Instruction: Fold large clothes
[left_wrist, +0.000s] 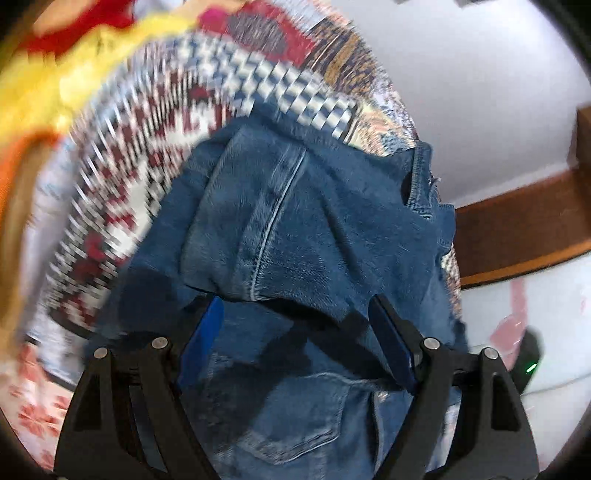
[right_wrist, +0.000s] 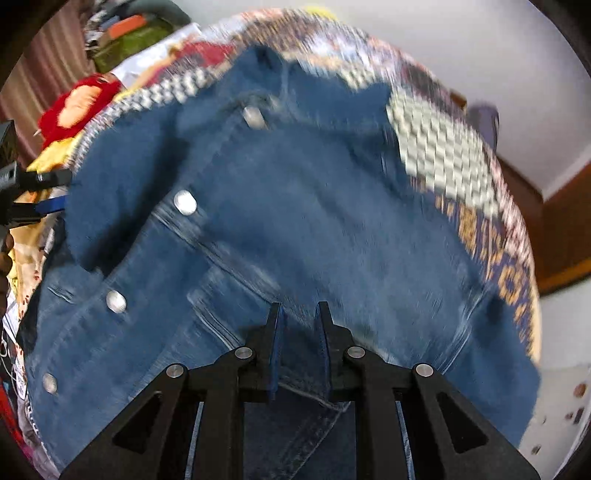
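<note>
Lying spread over a patterned bedspread (right_wrist: 454, 162), the blue denim jacket (right_wrist: 295, 206) fills the middle of both views, its front turned up with a row of metal snap buttons (right_wrist: 185, 202) running down the left side in the right wrist view. In the left wrist view a folded part with a pale seam lies on top, and a patch pocket (left_wrist: 295, 417) shows lower down.

The right hand-held gripper (right_wrist: 298, 314) has its jaws nearly together, pinching a fold of the denim near the hem. The left hand-held gripper (left_wrist: 295, 325) stands wide open above the jacket, blue pads apart, with cloth beneath but nothing clamped.

Beyond the jacket, a yellow cloth (left_wrist: 44, 92) and a red item (right_wrist: 79, 105) lie at the bedspread's far edge. A brown wooden rail (left_wrist: 517, 232) runs below a white wall (left_wrist: 461, 74).
</note>
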